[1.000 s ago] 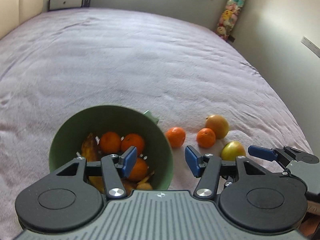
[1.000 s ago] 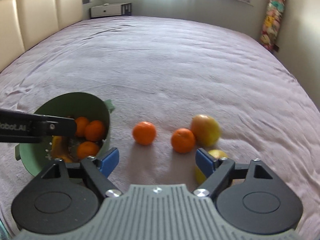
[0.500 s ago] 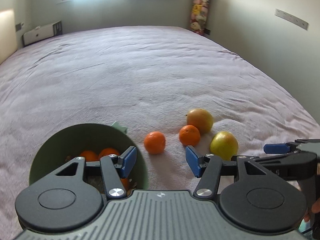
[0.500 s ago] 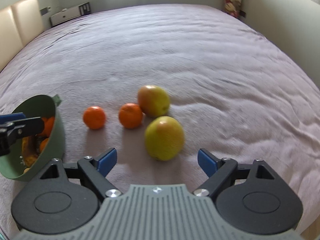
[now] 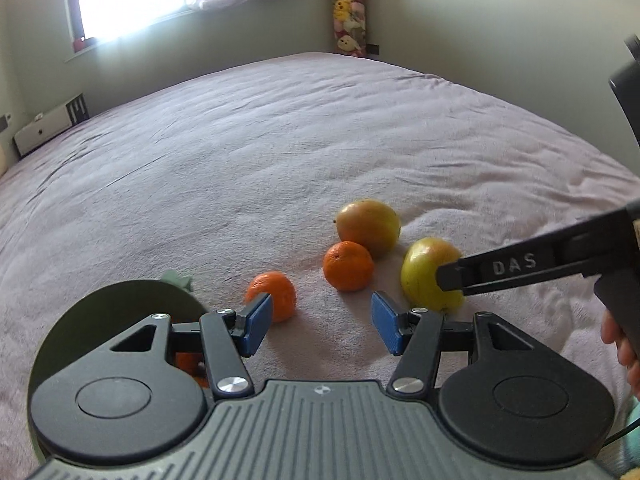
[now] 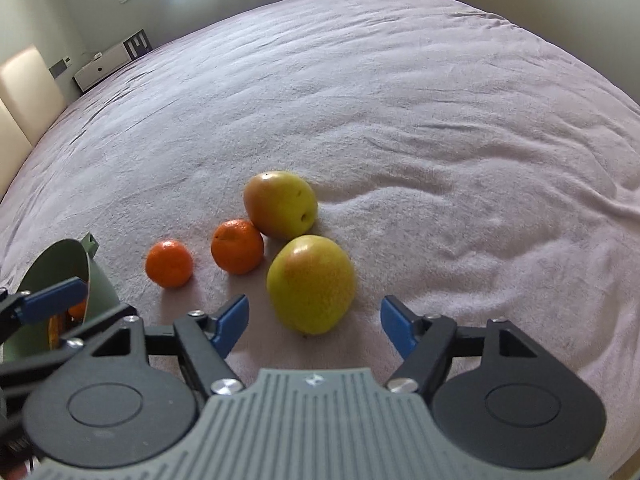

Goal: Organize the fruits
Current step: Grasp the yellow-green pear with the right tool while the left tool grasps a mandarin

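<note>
The nearest yellow-green apple (image 6: 311,283) lies on the bed (image 6: 400,100) toward its near edge, just ahead of the right gripper (image 6: 314,322), whose jaws stand wide apart around empty air with the fruit between their line and slightly forward. Behind it a second apple (image 6: 280,205) touches a mandarin (image 6: 237,246); another mandarin (image 6: 169,264) sits apart to the left, near the green colander (image 6: 96,280), which holds more orange fruit. The left gripper (image 5: 322,322), jaws also spread and holding nothing, hovers over the colander's rim. Plush toys (image 5: 347,4) hang in the far corner.
</note>
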Demonstrator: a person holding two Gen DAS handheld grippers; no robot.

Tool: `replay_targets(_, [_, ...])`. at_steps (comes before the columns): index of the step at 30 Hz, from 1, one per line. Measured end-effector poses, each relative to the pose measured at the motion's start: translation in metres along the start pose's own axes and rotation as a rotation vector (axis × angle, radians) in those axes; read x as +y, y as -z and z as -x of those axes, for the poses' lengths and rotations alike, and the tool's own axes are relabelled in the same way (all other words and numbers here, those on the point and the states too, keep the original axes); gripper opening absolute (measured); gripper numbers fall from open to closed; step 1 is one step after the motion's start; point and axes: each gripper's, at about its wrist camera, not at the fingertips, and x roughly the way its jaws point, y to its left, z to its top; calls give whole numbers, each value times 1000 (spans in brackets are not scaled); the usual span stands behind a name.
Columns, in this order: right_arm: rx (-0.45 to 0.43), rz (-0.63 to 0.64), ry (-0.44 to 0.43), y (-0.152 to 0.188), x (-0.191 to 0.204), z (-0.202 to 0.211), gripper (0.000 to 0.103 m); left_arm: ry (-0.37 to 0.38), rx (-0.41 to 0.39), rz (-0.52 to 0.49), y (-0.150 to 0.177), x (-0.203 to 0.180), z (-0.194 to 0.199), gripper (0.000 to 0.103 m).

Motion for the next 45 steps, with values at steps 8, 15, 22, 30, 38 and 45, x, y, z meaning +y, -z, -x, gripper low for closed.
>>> replay_targets(8, [13,-17,2,-4,-5,-21,70,-33,13,-36,1,-9,-23,68])
replay_targets(15, [20,-46,-17,-9,-9,-34,70,-6,25,-103,3,-21,-47,73])
replay_targets(22, [53,-111,-53,-10,-17,-49,69,-12,15,-124,-5,-21,-68,73])
replay_targets(30, [111,-250,-129,-10,-28,-65,68,7,45,-138,-4,-20,-87,73])
replay_targets(38, [96,-282,-113,-10,-27,-60,60,-4,27,-176,-6,-28,-96,73])
replay_targets(45, [69,-250,-71,-13,-28,-57,60,-3,41,-199,-9,-33,-108,71])
